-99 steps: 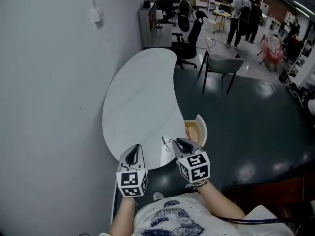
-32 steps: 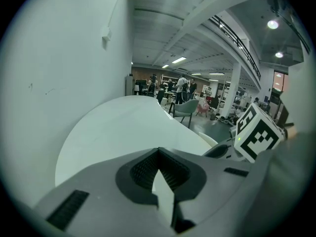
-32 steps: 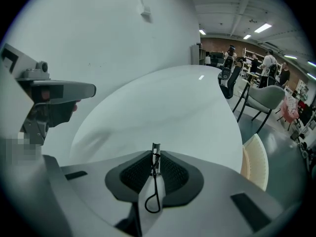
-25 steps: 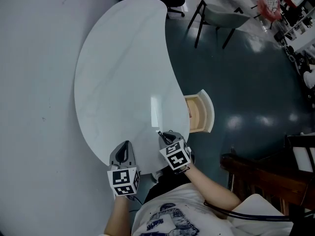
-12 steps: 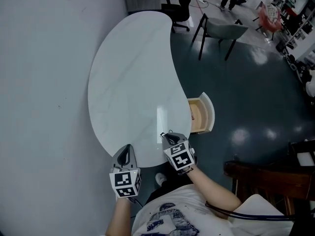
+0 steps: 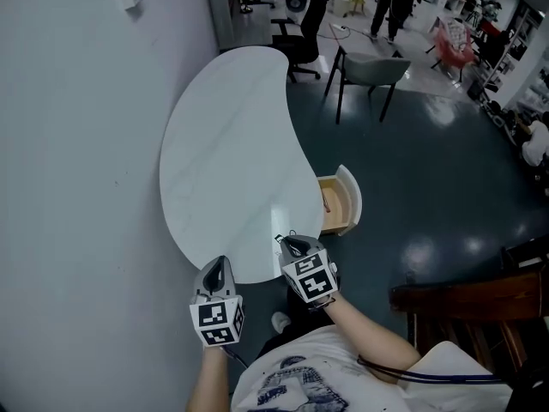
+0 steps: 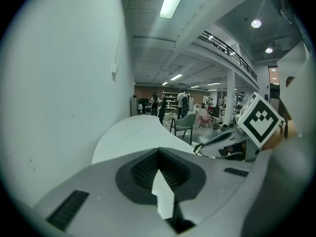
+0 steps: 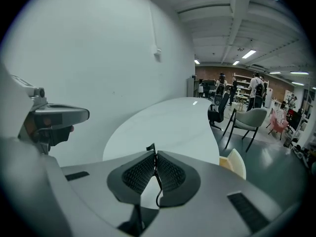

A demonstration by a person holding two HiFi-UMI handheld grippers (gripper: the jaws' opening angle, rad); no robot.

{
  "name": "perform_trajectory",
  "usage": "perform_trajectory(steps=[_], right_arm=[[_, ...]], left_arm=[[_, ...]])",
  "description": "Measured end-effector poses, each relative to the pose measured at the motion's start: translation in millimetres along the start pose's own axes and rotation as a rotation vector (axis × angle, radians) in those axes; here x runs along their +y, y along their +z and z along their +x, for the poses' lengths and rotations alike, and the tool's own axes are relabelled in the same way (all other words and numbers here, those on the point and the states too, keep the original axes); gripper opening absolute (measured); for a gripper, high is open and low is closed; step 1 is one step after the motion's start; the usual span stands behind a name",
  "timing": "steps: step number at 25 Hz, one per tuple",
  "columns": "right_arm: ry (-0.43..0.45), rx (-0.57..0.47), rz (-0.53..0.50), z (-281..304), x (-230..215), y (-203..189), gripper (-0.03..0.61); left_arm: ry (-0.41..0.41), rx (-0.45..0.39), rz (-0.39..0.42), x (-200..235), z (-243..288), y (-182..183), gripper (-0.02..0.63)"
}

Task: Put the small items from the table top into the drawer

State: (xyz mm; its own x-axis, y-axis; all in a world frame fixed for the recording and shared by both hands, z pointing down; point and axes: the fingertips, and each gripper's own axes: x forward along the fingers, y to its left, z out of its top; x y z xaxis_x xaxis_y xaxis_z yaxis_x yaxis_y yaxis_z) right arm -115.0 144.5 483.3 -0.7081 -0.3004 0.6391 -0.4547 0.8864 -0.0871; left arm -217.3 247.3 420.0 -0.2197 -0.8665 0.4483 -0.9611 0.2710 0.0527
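My right gripper has just been closing its fingers, and they now pinch a thin black wire, whose end pokes out above the tips. The gripper hangs over the near edge of the white table, at about 6 o'clock on the top. My left gripper is beside it at 7 o'clock, fingers together on nothing. The drawer stands pulled out on the table's 3 o'clock side, at 1 o'clock from the right gripper.
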Motion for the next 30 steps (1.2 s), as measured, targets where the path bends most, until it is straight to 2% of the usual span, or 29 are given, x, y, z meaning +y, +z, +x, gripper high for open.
perform_trajectory(steps=[6, 14, 21, 30], right_arm=[[-0.024, -0.003, -0.008, -30, 7, -4, 0.035], [-0.051, -0.03, 0.033, -54, -13, -8, 0.035], [-0.031, -0.057, 0.041, -74, -51, -11, 0.035], [0.018, -0.093, 0.053, -111, -129, -17, 0.035]], left_arm=[[-0.03, -0.025, -0.008, -15, -12, 2, 0.02], [-0.064, -0.048, -0.003, -48, -6, 5, 0.02], [-0.046, -0.051, 0.009, -87, 10, 16, 0.02], [-0.036, -0.059, 0.04, -182, 45, 45, 0.02]])
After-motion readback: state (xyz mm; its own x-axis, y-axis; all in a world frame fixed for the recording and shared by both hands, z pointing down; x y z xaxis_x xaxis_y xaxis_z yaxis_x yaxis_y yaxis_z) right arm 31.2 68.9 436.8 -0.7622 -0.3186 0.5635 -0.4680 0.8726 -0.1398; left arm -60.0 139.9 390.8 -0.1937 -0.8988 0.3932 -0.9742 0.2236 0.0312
